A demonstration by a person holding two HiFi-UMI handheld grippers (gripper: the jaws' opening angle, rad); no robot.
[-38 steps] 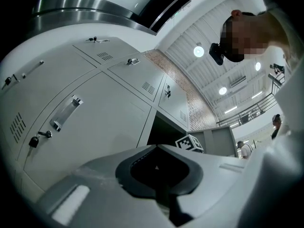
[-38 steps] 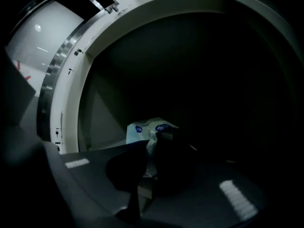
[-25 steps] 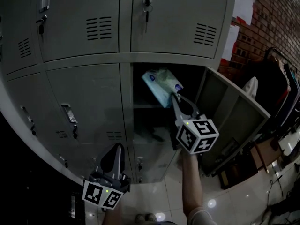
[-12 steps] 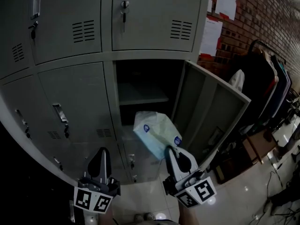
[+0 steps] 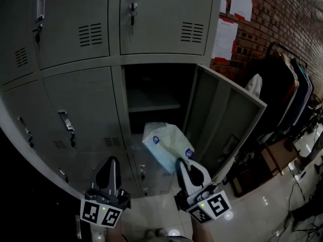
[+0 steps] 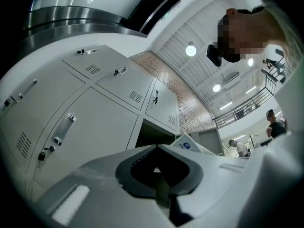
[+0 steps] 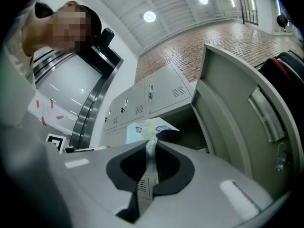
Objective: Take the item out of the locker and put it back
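Note:
A white plastic pack with a blue logo hangs in front of the open locker, below its shelf and outside the compartment. My right gripper is shut on the pack's lower edge and holds it up from underneath. In the right gripper view the jaws pinch a crumpled strip of the pack, and the right gripper points toward the locker opening. My left gripper is low at the left, before the closed lower lockers, shut with nothing in it. In the left gripper view the left gripper shows its jaws together, with the pack just beyond.
The locker door stands swung open to the right. A shelf crosses the dark compartment. Closed lockers fill the left and top. A clothes rack and a brick wall are at the right, with boxes on the tiled floor.
A second ago the right gripper held the pack up inside the locker; it has since drawn it out and down. Over the last half second both grippers have hardly moved.

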